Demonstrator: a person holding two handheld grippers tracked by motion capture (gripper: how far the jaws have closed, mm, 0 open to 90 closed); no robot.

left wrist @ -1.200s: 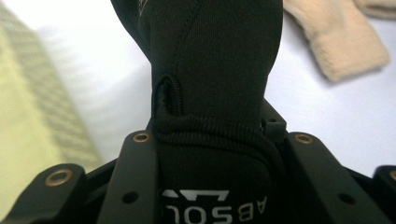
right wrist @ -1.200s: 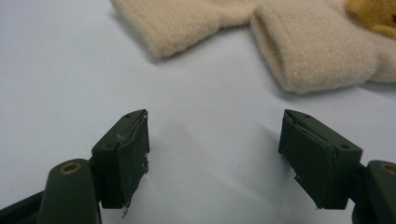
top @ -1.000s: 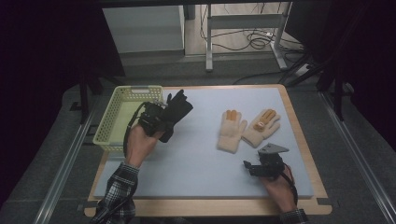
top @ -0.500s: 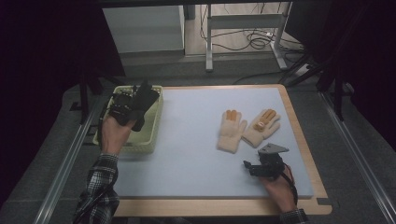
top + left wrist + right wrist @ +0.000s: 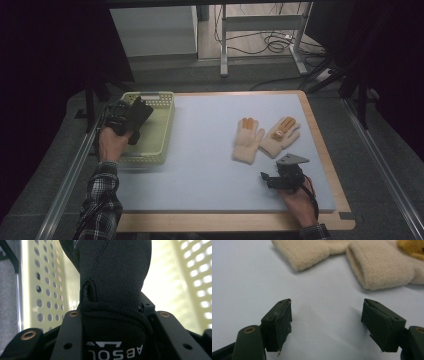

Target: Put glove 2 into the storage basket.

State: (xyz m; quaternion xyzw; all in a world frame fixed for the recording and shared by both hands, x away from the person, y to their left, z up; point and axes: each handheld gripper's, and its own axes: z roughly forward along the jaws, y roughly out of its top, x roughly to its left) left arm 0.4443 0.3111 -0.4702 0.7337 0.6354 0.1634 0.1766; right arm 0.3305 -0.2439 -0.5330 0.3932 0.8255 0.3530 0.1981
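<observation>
The left gripper has its jaws clamped on a black glove, held over the pale green basket. The right gripper, jaws wide apart and empty, rests on the worktop near two cream gloves.
</observation>
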